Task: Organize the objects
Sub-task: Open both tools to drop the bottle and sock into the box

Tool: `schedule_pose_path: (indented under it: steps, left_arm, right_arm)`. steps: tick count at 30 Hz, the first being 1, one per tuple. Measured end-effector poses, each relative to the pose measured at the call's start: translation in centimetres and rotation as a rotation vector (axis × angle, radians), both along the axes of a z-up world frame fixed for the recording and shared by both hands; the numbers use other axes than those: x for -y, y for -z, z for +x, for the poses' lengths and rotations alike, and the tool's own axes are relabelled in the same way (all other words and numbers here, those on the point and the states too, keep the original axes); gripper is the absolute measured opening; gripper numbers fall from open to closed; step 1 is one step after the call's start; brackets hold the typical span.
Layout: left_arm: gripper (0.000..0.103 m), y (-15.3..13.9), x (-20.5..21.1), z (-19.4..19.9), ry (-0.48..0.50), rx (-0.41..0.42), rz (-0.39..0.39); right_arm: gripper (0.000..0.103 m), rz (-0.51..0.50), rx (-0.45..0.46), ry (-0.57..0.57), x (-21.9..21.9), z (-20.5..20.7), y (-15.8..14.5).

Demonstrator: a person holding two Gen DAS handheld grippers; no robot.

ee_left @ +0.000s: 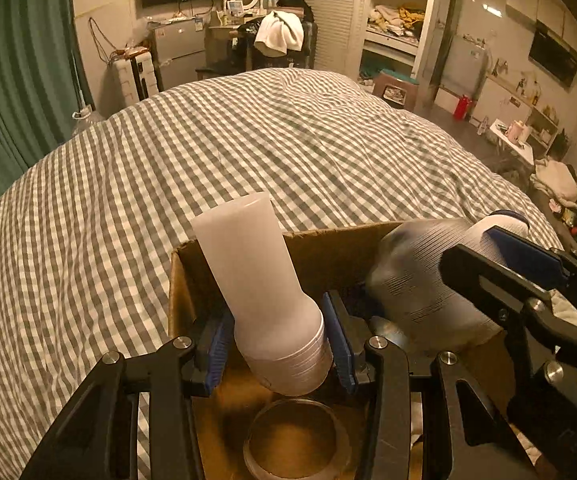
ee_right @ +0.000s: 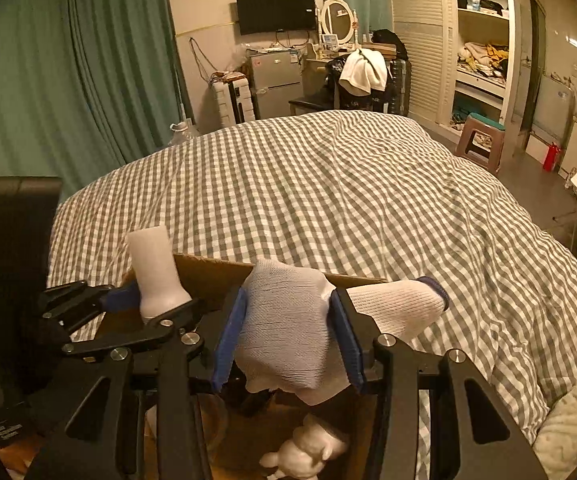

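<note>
My left gripper (ee_left: 278,340) is shut on a white plastic tube bottle (ee_left: 260,280), held cap-down and tilted over an open cardboard box (ee_left: 328,248) on the bed. The bottle also shows in the right wrist view (ee_right: 156,272). My right gripper (ee_right: 288,336) is shut on a white knit glove (ee_right: 288,320) with a blue cuff, above the same box (ee_right: 208,272). The glove appears blurred in the left wrist view (ee_left: 428,280). Inside the box lie a tape roll (ee_left: 296,440) and a small white figurine (ee_right: 304,456).
The box sits at the near edge of a bed with a grey-white checked cover (ee_left: 248,140). Green curtains (ee_right: 68,80) hang to the left. A stool (ee_right: 480,140), a wardrobe and a low table stand to the right.
</note>
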State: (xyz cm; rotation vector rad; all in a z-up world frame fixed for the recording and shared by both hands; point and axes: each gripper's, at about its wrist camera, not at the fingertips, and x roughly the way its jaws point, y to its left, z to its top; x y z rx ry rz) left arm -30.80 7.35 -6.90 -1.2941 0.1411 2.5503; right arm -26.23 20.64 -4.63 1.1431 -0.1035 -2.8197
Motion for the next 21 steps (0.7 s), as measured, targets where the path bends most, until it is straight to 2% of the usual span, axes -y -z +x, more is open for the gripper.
schedule_pose_path:
  steps: [3,4,6,7,11,15,21]
  left_arm:
    - [0.052,-0.6,0.3,0.5,0.029,0.013,0.040]
    - [0.056,-1.1,0.5,0.7,0.035,0.016,0.056]
    - [0.077,-2.4,0.9,1.4,0.022,0.002,0.057]
    - [0.080,-3.4,1.2,1.8,0.012,-0.016,0.056]
    - [0.082,-7.3,2.3,4.3,-0.004,-0.079,0.068]
    - [0.094,-11.3,3.6,7.0,-0.032,-0.153,0.073]
    - [0.097,-16.6,5.6,12.5,-0.054,-0.268,0.059]
  right_arm:
    - [0.045,-0.013,-0.012,0.010,-0.1,0.4,-0.4]
    - [0.054,-0.010,-0.019,0.020,-0.1,0.7,-0.7]
    - [0.068,-0.016,-0.055,0.036,-0.3,1.7,-2.2]
    - [0.069,-0.025,-0.079,0.040,-0.5,2.3,-3.1]
    - [0.069,-0.013,-0.101,0.069,-1.0,3.9,-6.1]
    - [0.072,0.000,-0.124,0.087,-1.3,6.9,-9.5]
    - [0.076,0.029,-0.194,0.098,-0.7,12.8,-14.3]
